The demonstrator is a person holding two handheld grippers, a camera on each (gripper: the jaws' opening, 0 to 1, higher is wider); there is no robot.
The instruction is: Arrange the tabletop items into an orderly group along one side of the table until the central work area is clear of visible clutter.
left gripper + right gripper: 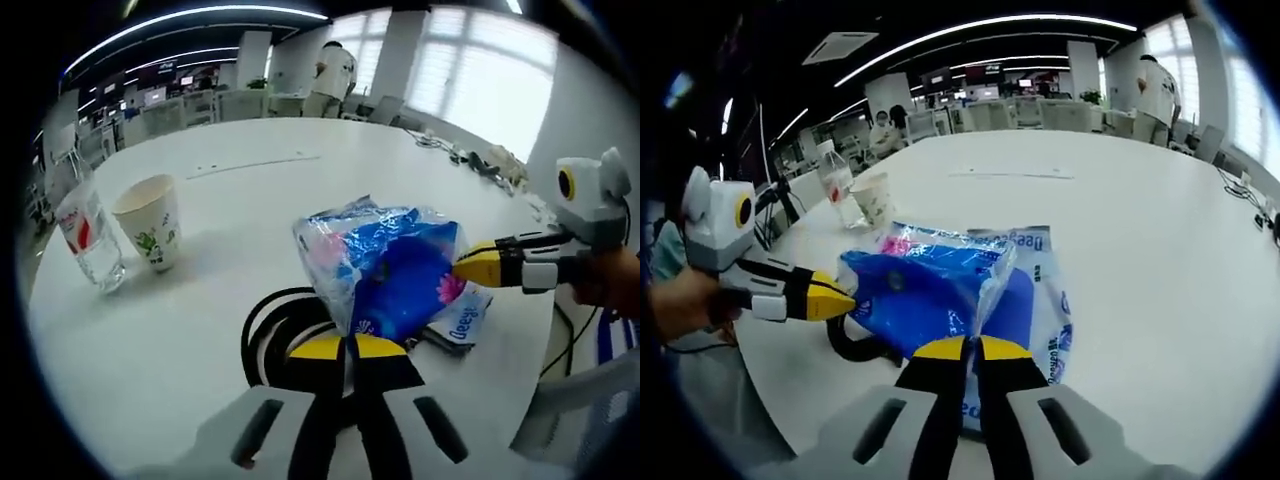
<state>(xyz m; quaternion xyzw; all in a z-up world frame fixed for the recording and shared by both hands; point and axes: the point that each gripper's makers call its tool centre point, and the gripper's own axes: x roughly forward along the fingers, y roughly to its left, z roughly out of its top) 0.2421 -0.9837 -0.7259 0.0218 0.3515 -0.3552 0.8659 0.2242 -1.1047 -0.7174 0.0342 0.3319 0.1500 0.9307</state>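
A blue and clear plastic tissue pack (385, 265) is held up off the white table (250, 180). My left gripper (346, 345) is shut on the thin wrap at the pack's near edge. My right gripper (470, 265) comes in from the right, its yellow tips closed on the pack's far side. In the right gripper view the same pack (930, 290) hangs between my right gripper (966, 348), shut on its film edge, and my left gripper (840, 298) at the left. A black cable coil (268, 335) lies under the pack.
A printed paper cup (150, 220) and a clear bottle with a red label (88, 235) stand together near the table's left edge. Loose cables (470, 160) lie at the far right rim. A person (335, 75) stands beyond the table.
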